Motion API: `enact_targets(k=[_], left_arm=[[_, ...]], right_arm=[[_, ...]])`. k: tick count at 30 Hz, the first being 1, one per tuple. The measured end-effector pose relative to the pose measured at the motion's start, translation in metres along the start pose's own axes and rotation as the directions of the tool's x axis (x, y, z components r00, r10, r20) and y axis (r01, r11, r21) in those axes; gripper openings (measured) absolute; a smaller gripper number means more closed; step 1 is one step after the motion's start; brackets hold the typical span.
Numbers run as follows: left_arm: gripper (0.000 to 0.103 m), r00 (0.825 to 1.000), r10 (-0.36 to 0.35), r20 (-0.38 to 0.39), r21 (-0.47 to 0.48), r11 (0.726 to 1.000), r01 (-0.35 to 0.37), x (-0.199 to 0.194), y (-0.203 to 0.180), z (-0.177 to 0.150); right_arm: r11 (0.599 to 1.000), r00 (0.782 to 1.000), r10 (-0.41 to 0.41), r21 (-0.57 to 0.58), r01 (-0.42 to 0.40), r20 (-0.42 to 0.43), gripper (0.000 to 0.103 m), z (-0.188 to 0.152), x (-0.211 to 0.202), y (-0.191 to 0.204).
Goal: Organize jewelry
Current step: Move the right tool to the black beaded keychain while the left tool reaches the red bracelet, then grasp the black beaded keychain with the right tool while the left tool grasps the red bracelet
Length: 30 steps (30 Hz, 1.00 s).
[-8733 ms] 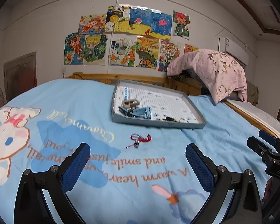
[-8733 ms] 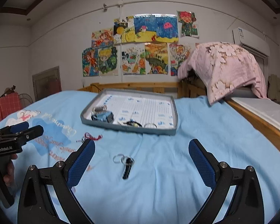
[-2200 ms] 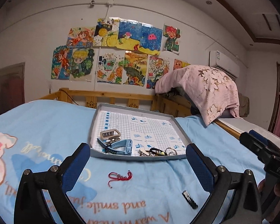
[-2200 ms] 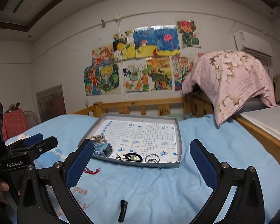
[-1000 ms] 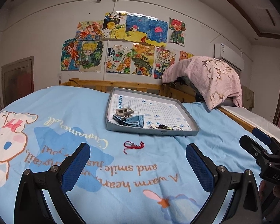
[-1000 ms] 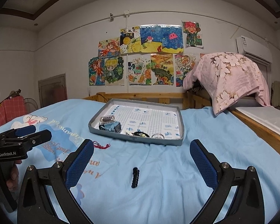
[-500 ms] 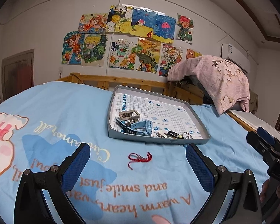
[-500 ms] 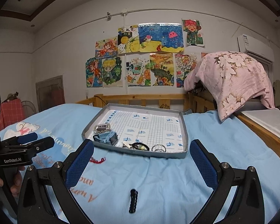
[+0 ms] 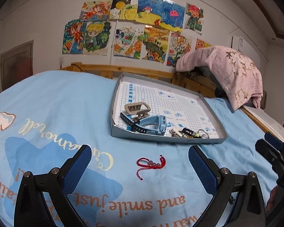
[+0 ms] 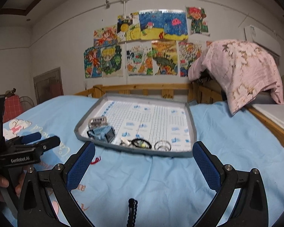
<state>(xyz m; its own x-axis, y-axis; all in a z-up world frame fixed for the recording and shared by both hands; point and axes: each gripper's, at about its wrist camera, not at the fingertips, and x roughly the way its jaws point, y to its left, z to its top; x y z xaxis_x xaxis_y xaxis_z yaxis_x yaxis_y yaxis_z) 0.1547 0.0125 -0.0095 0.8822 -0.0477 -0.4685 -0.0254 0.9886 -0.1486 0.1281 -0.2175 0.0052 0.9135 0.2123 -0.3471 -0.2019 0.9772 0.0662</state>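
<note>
A: Where does the red bracelet (image 9: 151,163) lie from the left claw (image 9: 138,167)?

B: Almost dead centre between its pads, on the bed (image 9: 66,113), just ahead of the tips. The beaded arc runs side to side across the claw's opening, and a loose cord tail trails back toward the claw.

A: And the claw itself?

B: Spread wide, holding nothing. The right claw (image 10: 143,162) is spread wide too, and empty.

A: Which one is nearer the bracelet?

B: The left, I judge. From the right claw the bracelet is only a red scrap peeping out beside its left pad, off to that side. The right claw has its own piece instead: a black clip (image 10: 132,212) lying low and centred, close under the claw, its long axis pointing straight ahead, away from the camera.

A: Where does it all go?

B: Into the tray (image 9: 161,139), which sits ahead of both claws and beyond the bracelet. It already holds a blue watch (image 9: 151,123), a buckle (image 9: 137,108) and some rings (image 10: 162,144) along its near edge.

A: So the next move?

B: Probably the left claw comes straight down and forward over the bracelet. Since the arc lies crosswise, closing would bunch it end to end, so the thin cord could slip out.
</note>
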Motion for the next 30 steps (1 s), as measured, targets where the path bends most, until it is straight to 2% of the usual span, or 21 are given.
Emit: enact_targets(k=[3, 8, 9, 10, 13, 18, 23, 27, 30], left_arm=[[0.103, 0.999, -0.006, -0.037, 0.013, 1.0, 0.006, 0.014, 0.0, 0.001], [0.103, 0.997, -0.015, -0.073, 0.022, 1.0, 0.017, 0.032, 0.001, -0.002], [0.103, 0.996, -0.02, -0.082, 0.021, 1.0, 0.022, 0.035, 0.002, -0.003], [0.103, 0.995, -0.028, -0.095, 0.019, 0.999, 0.03, 0.039, 0.002, -0.005], [0.103, 0.99, -0.052, -0.132, 0.02, 0.998, 0.056, 0.049, 0.004, -0.011], [0.096, 0.975, -0.1, -0.199, 0.018, 0.994, 0.106, 0.066, 0.004, -0.017], [0.084, 0.959, -0.13, -0.25, -0.01, 0.991, 0.132, 0.083, 0.007, -0.023], [0.079, 0.954, -0.147, -0.261, -0.011, 0.989, 0.149, 0.09, 0.005, -0.026], [0.07, 0.95, -0.163, -0.268, -0.007, 0.986, 0.167, 0.093, 0.003, -0.027]], right_arm=[[0.999, 0.998, 0.035, 0.016, -0.035, -0.059, 0.101, -0.005, 0.011, -0.003], [0.998, 0.992, 0.054, 0.046, -0.049, -0.111, 0.099, -0.017, 0.023, -0.008], [0.997, 0.991, 0.056, 0.05, -0.05, -0.122, 0.092, -0.019, 0.025, -0.009], [0.997, 0.988, 0.065, 0.056, -0.058, -0.142, 0.08, -0.022, 0.027, -0.009], [0.994, 0.971, 0.089, 0.076, -0.074, -0.221, 0.059, -0.032, 0.036, -0.011], [0.99, 0.934, 0.126, 0.1, -0.097, -0.336, 0.049, -0.054, 0.048, -0.008], [0.989, 0.917, 0.135, 0.102, -0.104, -0.376, 0.04, -0.063, 0.052, -0.005], [0.989, 0.905, 0.144, 0.099, -0.114, -0.4, 0.031, -0.07, 0.057, -0.002], [0.988, 0.898, 0.15, 0.094, -0.122, -0.413, 0.026, -0.072, 0.06, 0.001]])
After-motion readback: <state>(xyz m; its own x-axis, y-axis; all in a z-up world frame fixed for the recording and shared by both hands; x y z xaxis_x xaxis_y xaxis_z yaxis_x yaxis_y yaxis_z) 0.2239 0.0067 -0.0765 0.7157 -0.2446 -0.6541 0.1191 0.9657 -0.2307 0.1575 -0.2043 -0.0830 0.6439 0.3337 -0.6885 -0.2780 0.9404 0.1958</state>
